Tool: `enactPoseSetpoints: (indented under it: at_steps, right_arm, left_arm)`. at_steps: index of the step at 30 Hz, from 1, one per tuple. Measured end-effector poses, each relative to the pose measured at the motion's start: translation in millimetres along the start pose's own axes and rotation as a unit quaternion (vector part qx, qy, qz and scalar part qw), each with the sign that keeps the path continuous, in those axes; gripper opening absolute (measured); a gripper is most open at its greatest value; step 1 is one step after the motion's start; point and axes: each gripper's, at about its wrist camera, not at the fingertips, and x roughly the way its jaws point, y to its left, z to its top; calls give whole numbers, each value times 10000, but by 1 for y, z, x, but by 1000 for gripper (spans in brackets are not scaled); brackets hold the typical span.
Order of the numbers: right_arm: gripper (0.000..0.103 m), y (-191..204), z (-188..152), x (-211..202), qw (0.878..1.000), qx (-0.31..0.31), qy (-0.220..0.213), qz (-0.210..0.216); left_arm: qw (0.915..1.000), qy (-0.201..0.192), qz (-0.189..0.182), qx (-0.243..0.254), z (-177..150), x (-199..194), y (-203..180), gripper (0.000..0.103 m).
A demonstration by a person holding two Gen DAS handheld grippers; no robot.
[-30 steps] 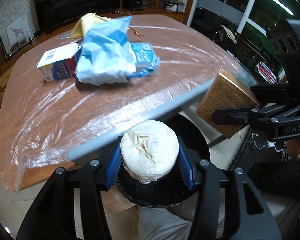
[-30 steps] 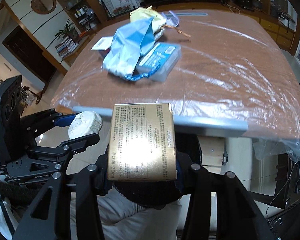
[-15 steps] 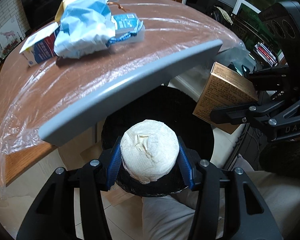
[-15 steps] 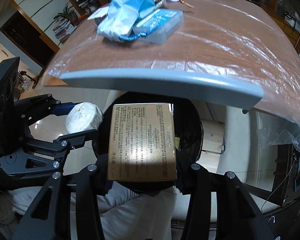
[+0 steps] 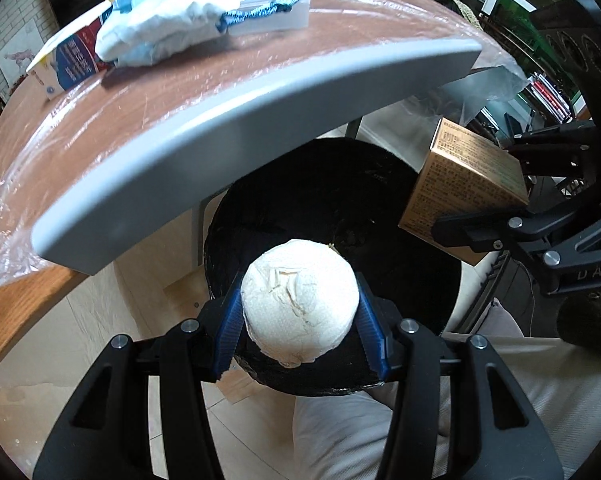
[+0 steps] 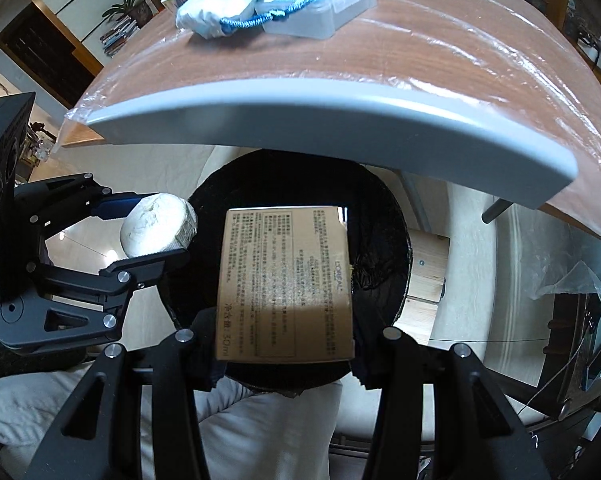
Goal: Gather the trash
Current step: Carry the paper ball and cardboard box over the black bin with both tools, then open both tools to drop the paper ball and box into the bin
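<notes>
The gold box hides most of the black bin's inside.

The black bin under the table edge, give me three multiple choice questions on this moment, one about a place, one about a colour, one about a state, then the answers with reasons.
1. Where is the gold carton?
A. on the table
B. over the black bin
C. on the floor

2. What colour are the finger pads of the left gripper?
A. blue
B. red
C. yellow

3. What is the state of the left gripper?
A. open and empty
B. shut on the white paper wad
C. resting on the table

Answers:
1 B: the right wrist view shows the carton between the fingers of the right gripper, with the bin's dark opening behind it.
2 A: blue ribbed pads flank the wad.
3 B: both pads press the wad's sides above the bin.
</notes>
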Motion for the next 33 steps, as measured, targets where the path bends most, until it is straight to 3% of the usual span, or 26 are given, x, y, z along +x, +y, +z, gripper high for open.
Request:
enactPoseSetpoints:
  at_steps: [33]
  right_arm:
    - [46, 7, 8, 55, 9983, -224, 412, -338]
  left_arm:
    - [9986, 449, 222, 146, 2, 60, -10, 53]
